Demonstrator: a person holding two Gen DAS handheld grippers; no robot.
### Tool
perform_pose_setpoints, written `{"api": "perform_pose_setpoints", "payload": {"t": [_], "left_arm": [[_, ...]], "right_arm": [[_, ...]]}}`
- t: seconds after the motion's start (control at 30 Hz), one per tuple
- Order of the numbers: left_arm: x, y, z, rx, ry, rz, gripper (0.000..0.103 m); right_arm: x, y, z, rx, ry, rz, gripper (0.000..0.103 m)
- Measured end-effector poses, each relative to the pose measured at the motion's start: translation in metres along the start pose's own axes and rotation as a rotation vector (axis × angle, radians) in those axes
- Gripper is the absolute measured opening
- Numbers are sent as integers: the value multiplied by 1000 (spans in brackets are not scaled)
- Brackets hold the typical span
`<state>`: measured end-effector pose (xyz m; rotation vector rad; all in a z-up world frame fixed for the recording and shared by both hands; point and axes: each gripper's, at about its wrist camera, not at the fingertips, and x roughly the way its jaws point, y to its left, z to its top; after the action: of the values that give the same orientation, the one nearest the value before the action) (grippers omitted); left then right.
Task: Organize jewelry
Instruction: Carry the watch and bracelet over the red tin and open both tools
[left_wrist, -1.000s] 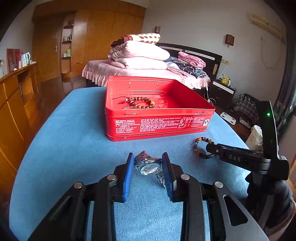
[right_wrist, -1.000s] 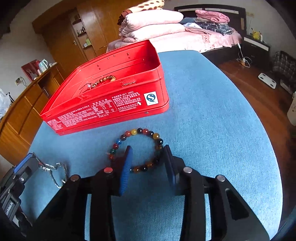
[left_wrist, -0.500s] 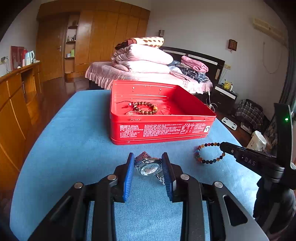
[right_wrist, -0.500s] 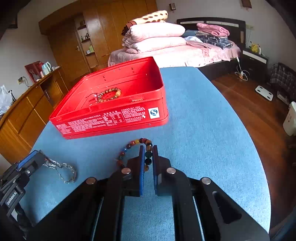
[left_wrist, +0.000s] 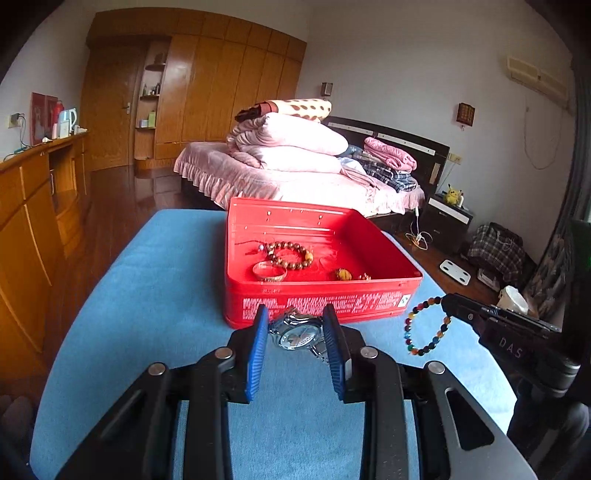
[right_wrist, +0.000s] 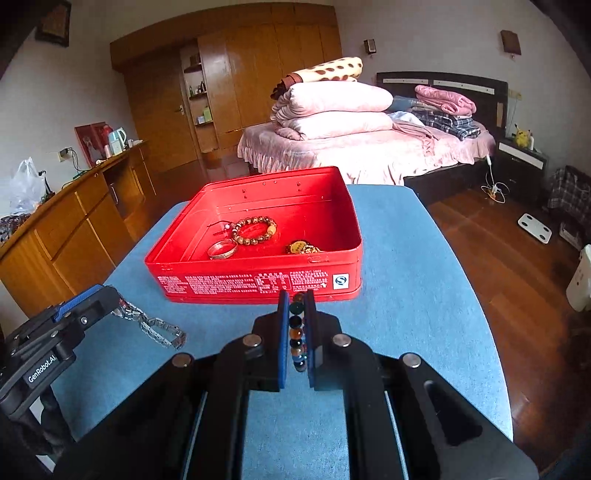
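My left gripper (left_wrist: 294, 320) is shut on a silver wristwatch (left_wrist: 295, 334), lifted off the blue tabletop just in front of the red tin box (left_wrist: 317, 306); its metal band (right_wrist: 155, 326) dangles below. My right gripper (right_wrist: 296, 300) is shut on a multicoloured bead bracelet (right_wrist: 296, 334), which hangs in the air as a ring (left_wrist: 426, 326) to the right of the watch. Inside the red tin box (right_wrist: 258, 282) lie a brown bead bracelet (right_wrist: 255, 230), a silver bangle (right_wrist: 221, 250) and a small gold piece (right_wrist: 301, 247).
The blue table (left_wrist: 147, 295) ends at a rounded edge on the right, with wooden floor (right_wrist: 498, 258) beyond. A wooden cabinet (left_wrist: 26, 221) runs along the left. A bed with folded quilts (left_wrist: 295, 147) stands behind the table.
The right gripper closed on the bead bracelet and lifted it off the table. The left gripper rose with the watch, so more of the tin's inside shows.
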<state>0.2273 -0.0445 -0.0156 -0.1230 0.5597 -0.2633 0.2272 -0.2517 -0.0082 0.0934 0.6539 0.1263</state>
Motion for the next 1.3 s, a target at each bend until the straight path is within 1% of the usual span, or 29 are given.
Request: {"api": "perform_pose_setpoints", "payload": {"t": [0.13, 0.23, 0.33, 0.47, 0.53, 0.6, 0.77, 0.8, 0.87, 0.9, 0.93, 1.07, 1.1, 1.17, 1.2, 1.23, 1.3], "left_arm": [[2, -5, 16, 0, -25, -6, 30], [8, -7, 31, -5, -41, -14, 30], [13, -9, 47, -12, -68, -22, 30], [25, -11, 66, -15, -100, -9, 30], [37, -8, 72, -24, -105, -1, 30], [50, -6, 74, -25, -102, 18, 30], [86, 3, 71, -48, -67, 51, 30], [94, 5, 70, -48, -50, 57, 30], [105, 7, 64, -58, -11, 67, 30], [106, 8, 63, -59, -10, 68, 30], [105, 8, 62, -55, -13, 74, 30], [88, 8, 61, -38, -51, 88, 41], [85, 8, 61, -33, -56, 92, 42], [76, 9, 59, -18, -69, 106, 44], [70, 9, 58, -12, -77, 110, 45], [65, 9, 57, -7, -84, 111, 49], [52, 9, 54, 14, -107, 119, 56]], "right_arm": [[-2, 2, 13, -10, -20, 23, 7], [-5, 5, 28, -26, -50, 29, 7], [-7, 7, 48, -34, -90, 57, 7], [2, 7, 71, -29, -130, 84, 7], [13, 8, 79, -23, -132, 91, 7], [26, 7, 84, -17, -133, 92, 7], [57, 7, 87, -6, -97, 97, 7], [63, 8, 86, -9, -87, 89, 7], [72, 12, 84, -31, -65, 41, 9], [73, 13, 83, -37, -63, 15, 12], [73, 14, 81, -39, -66, 4, 12], [64, 13, 79, -33, -85, 4, 12], [62, 12, 78, -32, -87, 2, 12], [57, 10, 75, -30, -92, -2, 17], [54, 10, 74, -30, -96, -7, 22], [51, 10, 74, -32, -101, -13, 25], [42, 9, 72, -34, -115, -19, 25]]}}
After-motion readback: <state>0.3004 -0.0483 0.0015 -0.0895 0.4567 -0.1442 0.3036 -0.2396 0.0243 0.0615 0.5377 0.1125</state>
